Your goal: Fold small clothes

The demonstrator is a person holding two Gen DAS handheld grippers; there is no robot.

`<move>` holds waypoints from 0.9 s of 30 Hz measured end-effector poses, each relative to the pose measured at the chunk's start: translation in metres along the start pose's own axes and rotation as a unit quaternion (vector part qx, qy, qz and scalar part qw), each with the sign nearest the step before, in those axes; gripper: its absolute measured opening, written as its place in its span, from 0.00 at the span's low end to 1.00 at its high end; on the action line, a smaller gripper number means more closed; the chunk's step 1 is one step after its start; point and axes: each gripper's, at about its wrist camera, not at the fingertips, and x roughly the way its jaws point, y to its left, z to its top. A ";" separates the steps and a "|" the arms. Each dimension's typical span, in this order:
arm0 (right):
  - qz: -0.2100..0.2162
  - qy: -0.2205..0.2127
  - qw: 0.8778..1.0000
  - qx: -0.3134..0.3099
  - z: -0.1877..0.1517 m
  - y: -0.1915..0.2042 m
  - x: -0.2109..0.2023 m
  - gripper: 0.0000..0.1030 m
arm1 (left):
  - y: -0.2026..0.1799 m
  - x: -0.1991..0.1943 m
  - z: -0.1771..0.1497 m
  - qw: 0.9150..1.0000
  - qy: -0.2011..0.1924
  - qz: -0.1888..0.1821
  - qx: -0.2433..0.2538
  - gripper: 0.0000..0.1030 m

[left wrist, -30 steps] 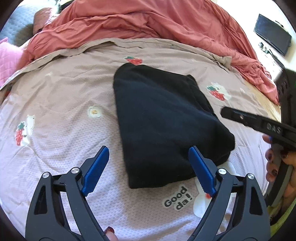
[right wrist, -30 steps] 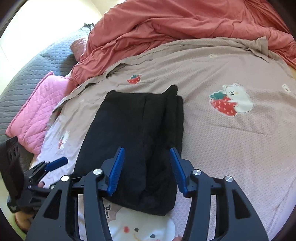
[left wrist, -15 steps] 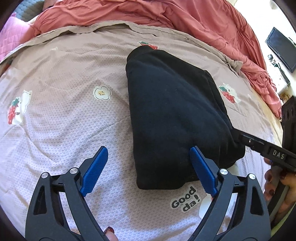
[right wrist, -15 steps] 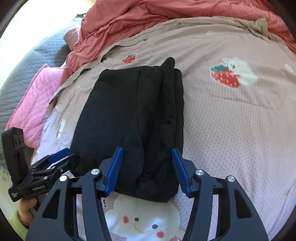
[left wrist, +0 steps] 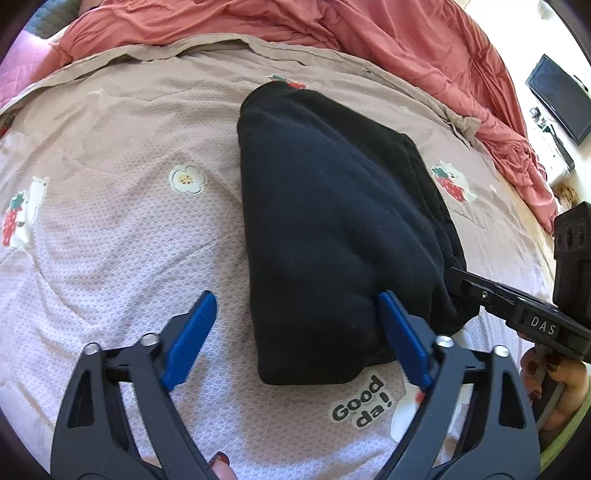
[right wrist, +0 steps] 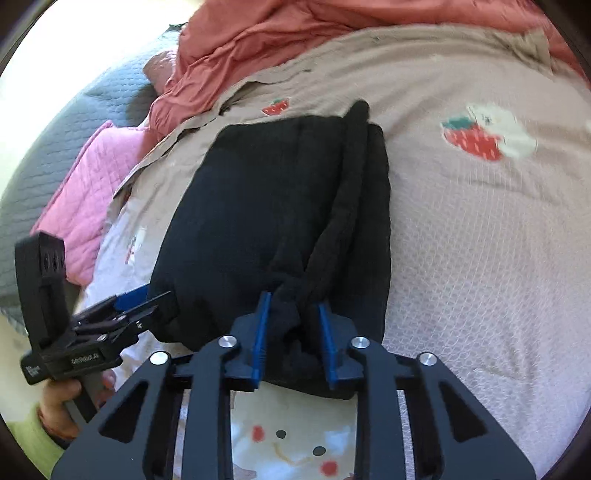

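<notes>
1. Closer now than half a second ago: both tools have pushed in on the black garment (left wrist: 332, 236), and the right tool (right wrist: 293, 325), which was spread wide around the near edge, has since pinched in on it.

2. Left tool (left wrist: 295, 332) first: its blue pads stand well apart, gripping nothing. The left pad sits over bare bed sheet (left wrist: 110, 221); the right pad touches or just overlaps the garment's near edge. So the near-left corner of the garment lies between the pads, slightly toward the right one.

3. That spread looks deliberate. My read is that it's lined up to take the left corner to match the other side.

4. The garment lies flat on the bed, already folded into a thick narrow stack, running straight ahead of both tools.

5. Right tool: pads drawn close, clamped on a bunched ridge of the layered right edge, right at the near end. Cloth fills the gap between the pads.

6. Why there? Gripping the stacked edges probably keeps the layers together for the next fold away from the tools.

7. Far side, beyond the garment: the rumpled red duvet (right wrist: 277, 33).
</notes>
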 end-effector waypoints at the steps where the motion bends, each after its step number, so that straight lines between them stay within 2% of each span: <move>1: 0.001 -0.007 1.000 0.000 0.000 0.001 -0.005 0.20 | -0.003 -0.003 0.000 1.000 -0.001 -0.005 0.005 0.64; 2: 0.002 -0.015 1.000 0.000 0.001 0.003 -0.010 0.19 | -0.006 -0.006 0.000 1.000 -0.003 -0.006 0.011 0.61; 5: 0.003 -0.040 0.999 0.007 -0.002 0.002 -0.030 0.19 | -0.017 -0.015 0.000 0.999 -0.010 -0.010 0.033 0.63; 8: -0.029 -0.033 0.999 0.001 -0.008 -0.001 -0.030 0.19 | -0.023 -0.014 -0.003 0.999 -0.003 -0.016 0.041 0.66; 11: -0.048 -0.008 0.999 0.023 -0.010 -0.014 -0.011 0.21 | -0.029 -0.002 -0.009 0.998 0.012 -0.002 0.055 0.71; 17: -0.047 -0.012 0.998 0.049 -0.011 -0.029 -0.008 0.33 | -0.027 0.014 -0.016 0.998 0.034 -0.002 0.045 0.73; 19: -0.061 -0.014 0.997 0.048 -0.011 -0.030 -0.010 0.42 | -0.027 0.011 -0.017 0.999 0.030 -0.002 0.045 0.73; 22: -0.092 -0.027 0.995 0.020 -0.009 -0.021 -0.014 0.45 | -0.029 0.002 -0.017 0.998 0.018 0.001 0.054 0.73; 24: -0.094 -0.030 0.995 0.017 -0.010 -0.020 -0.014 0.47 | -0.030 -0.005 -0.016 0.998 0.011 -0.001 0.055 0.73; 27: -0.094 -0.032 0.995 0.030 -0.010 -0.025 -0.016 0.55 | -0.032 -0.016 -0.013 0.998 0.000 -0.004 0.056 0.73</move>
